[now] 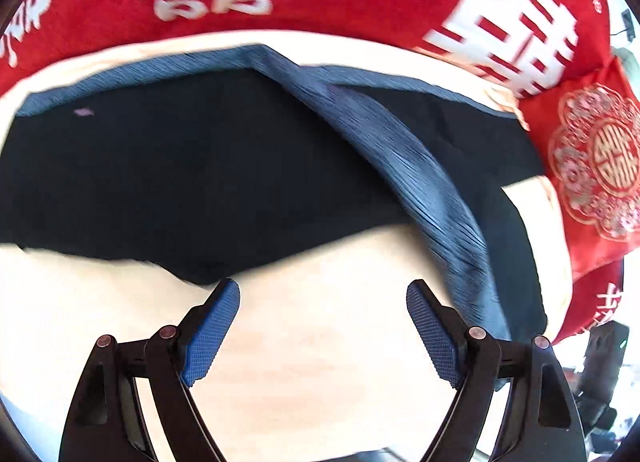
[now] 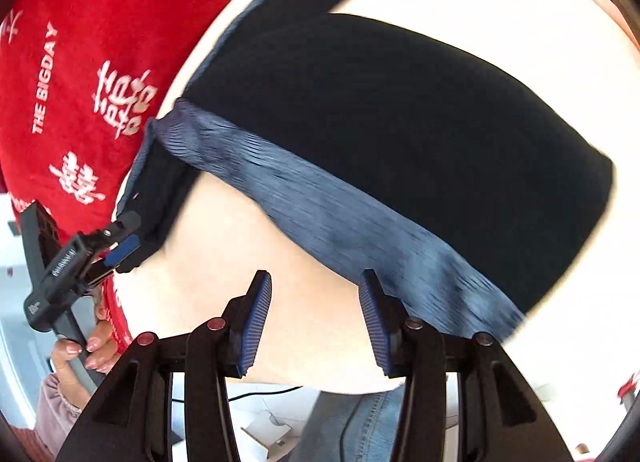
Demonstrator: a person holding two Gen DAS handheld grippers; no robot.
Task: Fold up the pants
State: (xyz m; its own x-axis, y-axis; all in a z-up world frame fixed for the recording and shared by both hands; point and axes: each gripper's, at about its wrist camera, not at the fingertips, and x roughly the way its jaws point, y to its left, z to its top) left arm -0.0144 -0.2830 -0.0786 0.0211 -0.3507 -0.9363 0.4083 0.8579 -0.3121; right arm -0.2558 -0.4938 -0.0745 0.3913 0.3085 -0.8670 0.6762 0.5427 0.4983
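Ahead of both grippers, dark pants (image 1: 208,165) lying on pale surface (image 1: 320,322), striped band trailing. Left gripper (image 1: 323,294) wide apart, empty; right gripper (image 2: 316,282) half apart, empty. Best: pinch band edge squarely, lift evenly.

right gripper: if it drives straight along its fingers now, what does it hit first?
Probably the bare pale table top: nothing lies between the open right gripper fingers. The dark pants' ribbed grey-blue waistband comes just beyond it. Depth is unclear.
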